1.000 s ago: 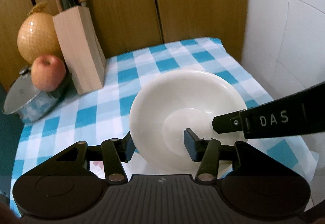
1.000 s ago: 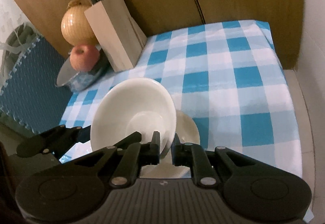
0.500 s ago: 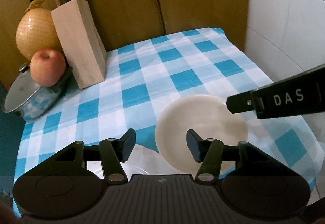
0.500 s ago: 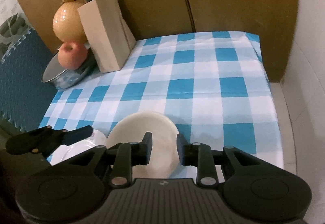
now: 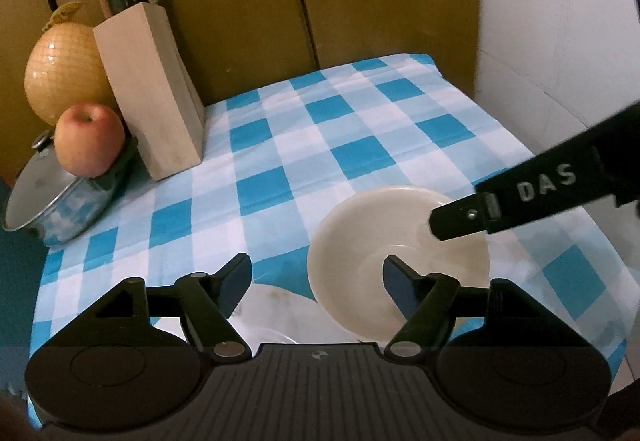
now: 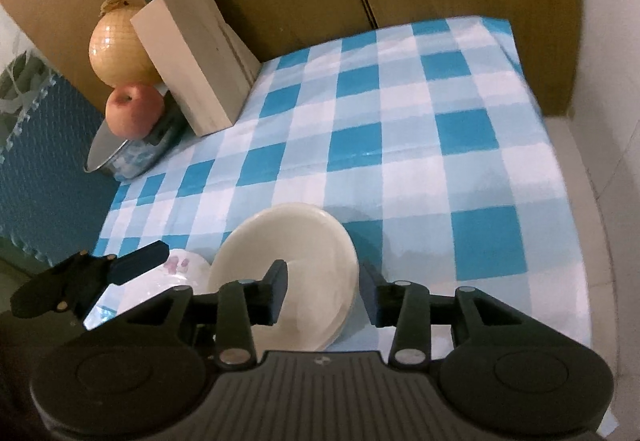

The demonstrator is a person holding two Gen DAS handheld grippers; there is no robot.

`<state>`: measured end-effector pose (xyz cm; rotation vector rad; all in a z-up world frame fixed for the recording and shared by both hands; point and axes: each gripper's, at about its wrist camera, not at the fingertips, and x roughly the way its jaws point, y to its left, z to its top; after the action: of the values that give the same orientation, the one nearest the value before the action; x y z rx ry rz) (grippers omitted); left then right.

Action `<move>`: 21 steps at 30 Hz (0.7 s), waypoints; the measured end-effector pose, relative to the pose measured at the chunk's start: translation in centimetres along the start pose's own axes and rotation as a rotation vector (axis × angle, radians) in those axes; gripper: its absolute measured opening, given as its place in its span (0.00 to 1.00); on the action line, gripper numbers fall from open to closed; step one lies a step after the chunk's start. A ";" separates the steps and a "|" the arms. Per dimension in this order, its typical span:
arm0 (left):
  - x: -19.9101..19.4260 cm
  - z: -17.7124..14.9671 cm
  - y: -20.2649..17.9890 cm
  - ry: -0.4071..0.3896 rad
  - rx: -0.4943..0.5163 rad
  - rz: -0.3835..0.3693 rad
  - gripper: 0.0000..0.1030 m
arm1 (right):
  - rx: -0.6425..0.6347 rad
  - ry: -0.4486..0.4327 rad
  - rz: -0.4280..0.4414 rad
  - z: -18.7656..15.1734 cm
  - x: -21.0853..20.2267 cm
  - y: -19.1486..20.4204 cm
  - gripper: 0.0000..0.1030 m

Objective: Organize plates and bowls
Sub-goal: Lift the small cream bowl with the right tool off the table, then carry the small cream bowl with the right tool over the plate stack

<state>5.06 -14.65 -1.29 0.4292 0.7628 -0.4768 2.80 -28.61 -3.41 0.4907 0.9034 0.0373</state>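
Right gripper (image 6: 324,291) just opening astride cream, shallow bowl (image 6: 296,261).

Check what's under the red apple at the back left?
The apple sits on a steel pot's lid, against its black handle. Below it the pot's patterned wall shows. The pot's contents are hidden by the lid.

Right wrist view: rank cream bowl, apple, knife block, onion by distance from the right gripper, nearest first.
From the right gripper:
1. Cream bowl, its rim between the open fingers, which have just been opening.
2. Apple, far left, on the pot lid.
3. Knife block and onion, at the back left: too close to call.
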 end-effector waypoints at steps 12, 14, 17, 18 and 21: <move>2.1 -0.2 0.3 0.030 0.025 0.010 0.77 | 0.028 0.078 -0.023 -0.3 3.3 -0.6 0.36; 3.0 0.0 0.3 0.054 0.024 0.000 0.70 | 0.038 0.083 -0.023 -0.3 3.5 -0.8 0.35; 4.0 0.3 0.6 0.071 0.016 -0.008 0.66 | 0.032 0.088 -0.040 -0.3 3.5 -1.0 0.31; 4.1 0.4 0.6 0.073 0.019 -0.009 0.65 | 0.033 0.095 -0.038 -0.4 3.6 -1.1 0.28; 4.8 0.6 0.3 0.090 0.030 -0.021 0.62 | 0.036 0.119 -0.023 -0.6 3.9 -1.3 0.10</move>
<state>8.57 -15.92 -4.38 0.4734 0.8483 -0.4913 4.52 -28.60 -7.19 0.5159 1.0276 0.0292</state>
